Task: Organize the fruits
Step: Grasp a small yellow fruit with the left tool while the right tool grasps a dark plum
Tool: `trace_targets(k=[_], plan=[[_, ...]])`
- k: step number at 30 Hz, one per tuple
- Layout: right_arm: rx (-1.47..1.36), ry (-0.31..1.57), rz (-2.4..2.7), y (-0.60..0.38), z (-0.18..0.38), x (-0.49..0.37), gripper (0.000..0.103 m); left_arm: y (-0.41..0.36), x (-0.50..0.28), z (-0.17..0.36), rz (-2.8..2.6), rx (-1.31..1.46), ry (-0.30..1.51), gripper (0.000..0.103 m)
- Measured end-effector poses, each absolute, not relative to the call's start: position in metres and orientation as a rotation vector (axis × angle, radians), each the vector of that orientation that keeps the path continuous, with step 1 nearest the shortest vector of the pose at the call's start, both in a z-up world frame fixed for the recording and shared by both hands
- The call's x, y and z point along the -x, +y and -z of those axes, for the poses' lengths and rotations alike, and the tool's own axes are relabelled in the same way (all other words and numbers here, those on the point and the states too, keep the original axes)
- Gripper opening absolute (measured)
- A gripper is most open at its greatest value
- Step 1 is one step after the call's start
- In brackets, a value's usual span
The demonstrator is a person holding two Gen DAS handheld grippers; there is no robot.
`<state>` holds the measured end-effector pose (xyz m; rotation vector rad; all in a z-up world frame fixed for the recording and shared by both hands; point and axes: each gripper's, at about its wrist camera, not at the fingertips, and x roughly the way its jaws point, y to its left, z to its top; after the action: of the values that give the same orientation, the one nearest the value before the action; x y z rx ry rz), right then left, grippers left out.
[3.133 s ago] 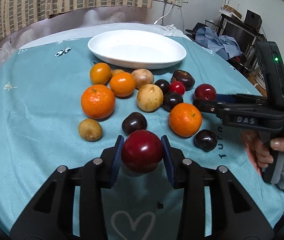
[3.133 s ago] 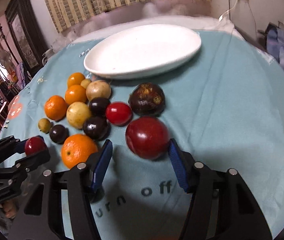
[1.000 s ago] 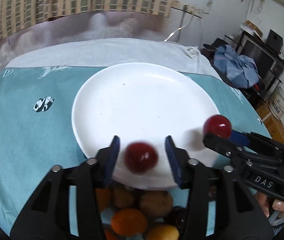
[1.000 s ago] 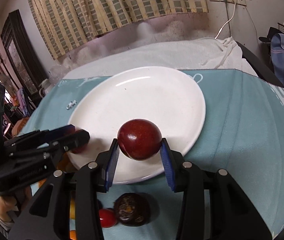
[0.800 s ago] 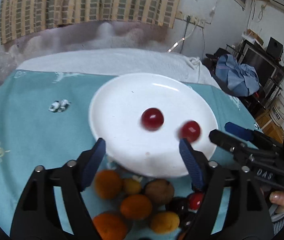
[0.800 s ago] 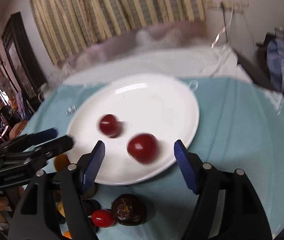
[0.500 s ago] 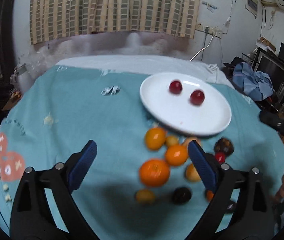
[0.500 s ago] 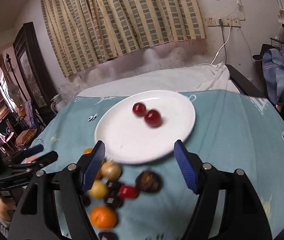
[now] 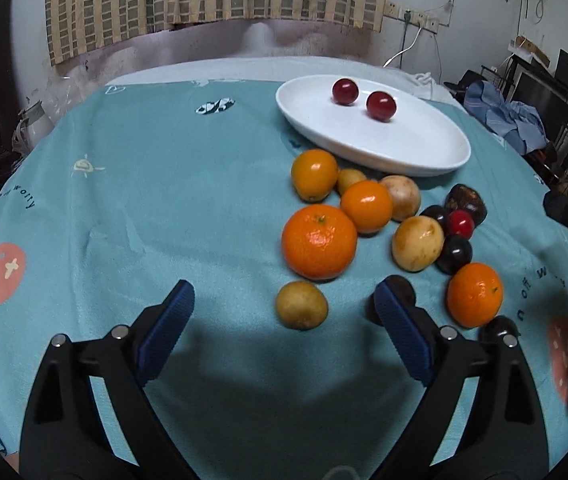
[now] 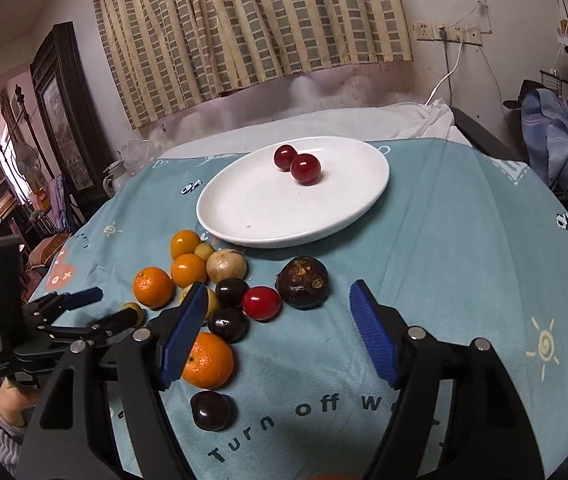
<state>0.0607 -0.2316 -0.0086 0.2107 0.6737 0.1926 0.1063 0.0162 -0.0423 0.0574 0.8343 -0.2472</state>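
two red fruits [image 10: 299,163] lie side by side on the far half of the white plate [image 10: 244,216], touching or nearly so, which suggests red fruit is being collected there. the unsorted cluster sits on the teal tablecloth [image 9: 164,200] just in front of the plate's near rim: oranges [image 9: 319,241], tan round fruits [image 9: 417,243], dark plums [image 10: 228,323], one small red fruit [image 10: 261,302] and a brown rough-skinned fruit [image 10: 303,282]. left gripper [image 9: 284,320]: jaws spread wide, empty, poised above the cloth on the near side of the cluster, with a small tan fruit [image 9: 301,305] between its pads but untouched. right gripper [image 10: 280,332]: jaws likewise parted and empty, aimed over the cluster toward the plate; the small red fruit lies just ahead of its opening and is, by judgement, the likely next pick.
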Motion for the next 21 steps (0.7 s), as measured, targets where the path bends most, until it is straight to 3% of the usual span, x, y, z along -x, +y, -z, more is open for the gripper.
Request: trace_targets(k=[4,6,10,15,18,20,21], plan=[[-0.198,0.681,-0.192,-0.23,0.01,-0.061,0.074,0.02,-0.108,0.044,0.221,-0.059,0.841,0.088],[-0.191,0.683,-0.193,-0.228,0.01,-0.061,0.074,0.02,-0.109,0.048,0.219,-0.066,0.853,0.082],[-0.182,0.694,-0.199,-0.225,0.012,-0.06,0.074,0.012,-0.113,0.057,0.238,-0.107,0.888,0.058],[-0.154,0.72,-0.25,-0.215,0.014,-0.054,0.074,0.012,-0.115,0.057,0.274,-0.095,0.887,0.053],[-0.136,0.748,-0.294,-0.206,0.018,-0.048,0.074,0.012,-0.115,0.056,0.294,-0.097,0.882,0.042],[-0.113,0.77,-0.315,-0.2,0.022,-0.042,0.074,0.009,-0.114,0.055,0.309,-0.1,0.879,0.029],[-0.102,0.781,-0.321,-0.198,0.024,-0.039,0.074,0.008,-0.114,0.055,0.312,-0.105,0.877,0.029]])
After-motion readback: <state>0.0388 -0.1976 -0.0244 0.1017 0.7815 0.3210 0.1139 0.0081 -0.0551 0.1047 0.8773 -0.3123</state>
